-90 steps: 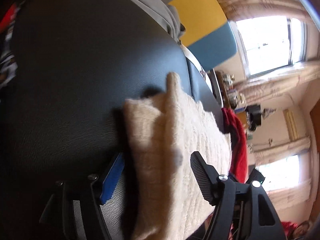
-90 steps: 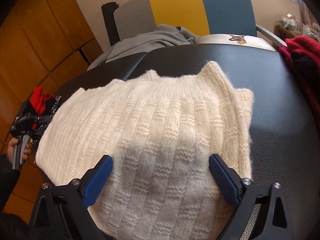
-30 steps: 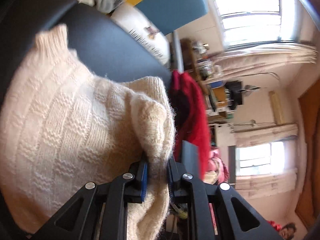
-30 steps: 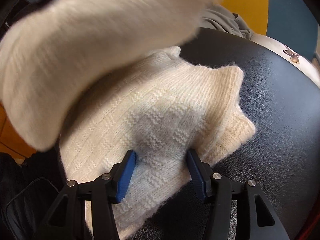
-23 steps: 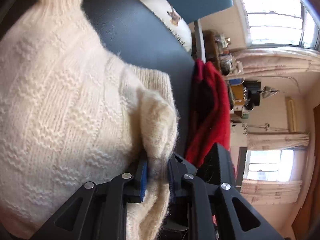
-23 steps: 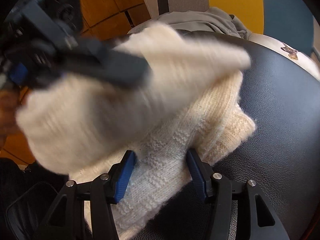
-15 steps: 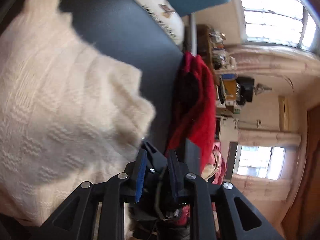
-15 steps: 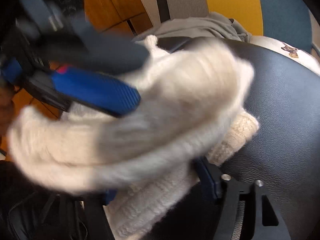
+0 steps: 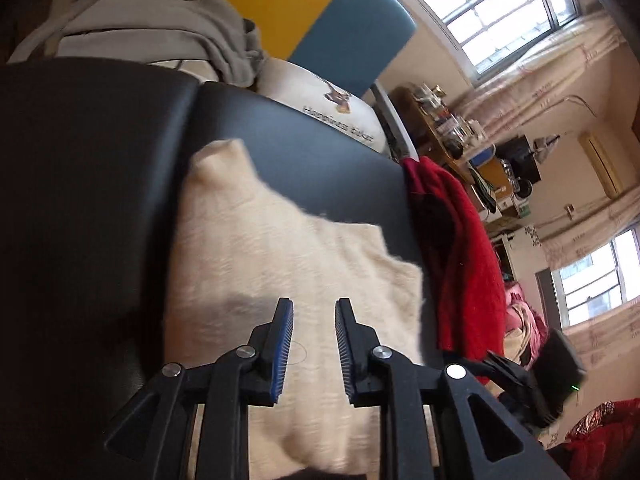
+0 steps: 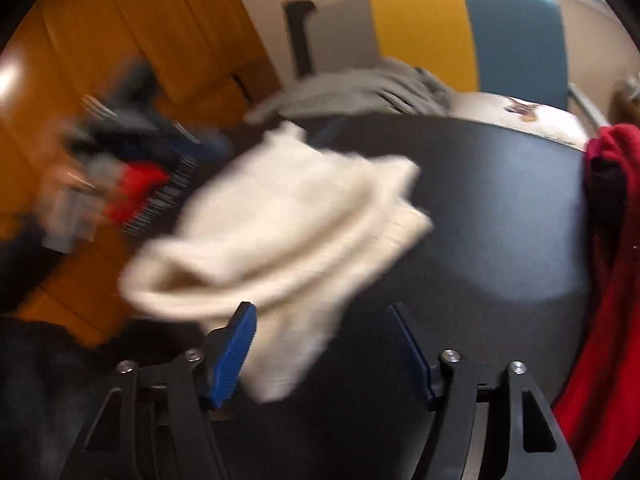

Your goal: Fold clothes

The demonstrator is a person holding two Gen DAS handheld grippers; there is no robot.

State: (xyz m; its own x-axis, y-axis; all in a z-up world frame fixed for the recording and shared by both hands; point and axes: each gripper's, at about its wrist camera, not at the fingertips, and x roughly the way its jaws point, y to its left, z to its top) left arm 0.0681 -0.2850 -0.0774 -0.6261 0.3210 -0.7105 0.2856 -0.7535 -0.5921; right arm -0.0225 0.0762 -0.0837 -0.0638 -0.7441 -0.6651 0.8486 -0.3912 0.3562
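Observation:
A cream knitted sweater (image 9: 280, 264) lies folded over on the black padded table (image 9: 80, 160). My left gripper (image 9: 314, 306) hovers just above its near part, the jaws a narrow gap apart with nothing between them. In the right wrist view the sweater (image 10: 288, 208) is blurred, and its doubled layers show at the near left edge. My right gripper (image 10: 320, 314) stands wide over the table (image 10: 500, 220) with its jaws closing. The sweater's near corner hangs between them beside the left finger (image 10: 236, 344), and the pads do not press it. The left gripper (image 10: 132, 136) is a blur at far left.
A red garment (image 9: 460, 240) hangs over the table's right edge (image 10: 608, 240). Grey clothes (image 10: 360, 92) and a white cushion (image 9: 332, 108) lie on the grey, yellow and blue chair (image 10: 460, 32) behind. Orange cupboard doors (image 10: 120, 40) stand at left.
The left gripper carried the sweater's edge across, let it go and drew back with its jaws slightly apart. The right gripper lifted off the sweater and pulled back, its jaws wider.

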